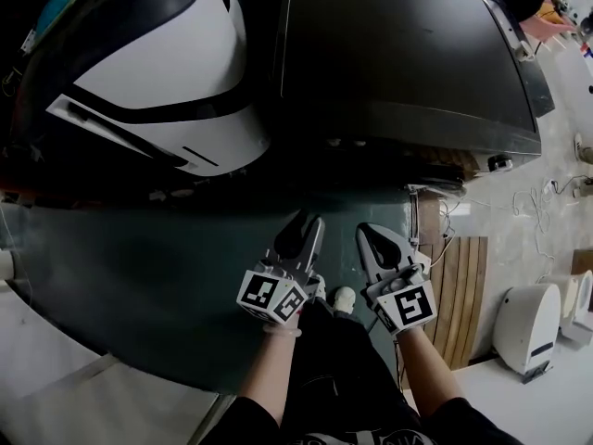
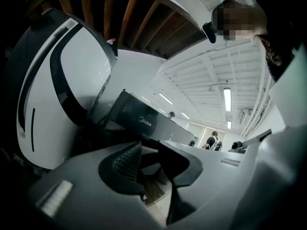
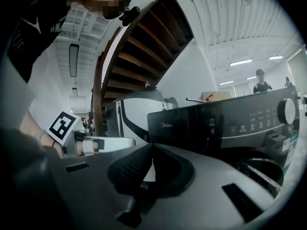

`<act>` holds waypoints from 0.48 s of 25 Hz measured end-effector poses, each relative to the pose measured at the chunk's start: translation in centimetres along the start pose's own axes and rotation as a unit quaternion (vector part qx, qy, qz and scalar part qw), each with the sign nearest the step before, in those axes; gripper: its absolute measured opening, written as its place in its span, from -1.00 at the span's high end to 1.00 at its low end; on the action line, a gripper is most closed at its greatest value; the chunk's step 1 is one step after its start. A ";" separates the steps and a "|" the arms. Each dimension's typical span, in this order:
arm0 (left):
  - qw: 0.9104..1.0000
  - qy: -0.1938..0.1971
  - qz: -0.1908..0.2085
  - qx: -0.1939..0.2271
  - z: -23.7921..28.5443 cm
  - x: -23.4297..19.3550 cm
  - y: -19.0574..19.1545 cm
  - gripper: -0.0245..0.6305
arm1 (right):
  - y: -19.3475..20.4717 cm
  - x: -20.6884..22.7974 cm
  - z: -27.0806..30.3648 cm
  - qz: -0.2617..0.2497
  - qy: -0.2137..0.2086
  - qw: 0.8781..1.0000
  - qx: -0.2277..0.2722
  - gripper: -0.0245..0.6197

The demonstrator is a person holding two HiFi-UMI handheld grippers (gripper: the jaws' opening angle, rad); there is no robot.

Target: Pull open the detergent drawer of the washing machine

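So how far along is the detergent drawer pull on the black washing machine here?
Done: nothing yet; the black washing machine shows a flush front panel, no drawer pulled out. In hand: the left gripper and right gripper hang short of it, both empty, left open, right's tips together. Left: reach the drawer, grip it, pull.

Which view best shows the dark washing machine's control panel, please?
The right gripper view: the control panel faces it, dial and buttons visible. Head view shows only the machine's top; left gripper view, a dim slanted strip.
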State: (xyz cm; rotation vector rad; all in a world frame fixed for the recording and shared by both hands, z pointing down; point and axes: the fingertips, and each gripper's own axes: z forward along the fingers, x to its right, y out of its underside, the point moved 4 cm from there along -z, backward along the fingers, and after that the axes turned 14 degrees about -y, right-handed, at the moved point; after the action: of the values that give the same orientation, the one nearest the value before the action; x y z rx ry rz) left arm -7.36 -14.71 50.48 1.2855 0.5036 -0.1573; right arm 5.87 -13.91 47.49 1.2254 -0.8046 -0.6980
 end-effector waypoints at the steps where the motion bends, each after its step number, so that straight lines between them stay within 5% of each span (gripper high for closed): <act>1: 1.000 0.006 -0.012 -0.002 0.7 -0.1 0.2 0.63 | 0.3 0.2 0.2 0.000 0.001 1.000 -0.002 0.88; 12: 0.994 0.057 -0.094 -0.001 7.0 -0.6 0.9 0.63 | 2.6 3.0 1.9 0.013 0.013 1.000 -0.013 0.88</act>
State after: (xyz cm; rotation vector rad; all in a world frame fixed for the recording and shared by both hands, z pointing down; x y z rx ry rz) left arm -5.68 -21.14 52.89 1.2489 0.7237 -0.2407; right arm 6.07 -16.86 50.79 1.1962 -0.7862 -0.6686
